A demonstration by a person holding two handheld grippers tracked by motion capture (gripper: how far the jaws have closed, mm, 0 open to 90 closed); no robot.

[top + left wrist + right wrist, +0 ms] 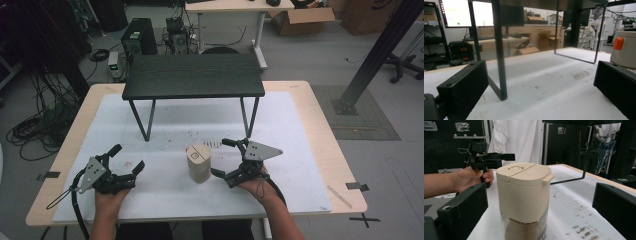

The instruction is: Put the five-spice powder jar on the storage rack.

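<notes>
A beige-lidded canister (199,162) stands upright on the white mat (165,195) near the table's front middle. In the right gripper view the canister (524,192) has a flip lid and a clear base holding brown granules. My right gripper (222,158) is open just right of it, and the canister stands ahead, between the lines of its jaws (539,207) without touching them. My left gripper (127,157) is open and empty, left of the canister and apart from it. In the left gripper view (540,87) the canister (624,50) with an orange button sits at the right edge.
A low black stand (192,75) on thin metal legs occupies the back half of the mat; one leg (499,50) is close ahead of the left gripper. The wooden table edge (330,145) frames the mat. Cables, computers and boxes lie on the floor beyond.
</notes>
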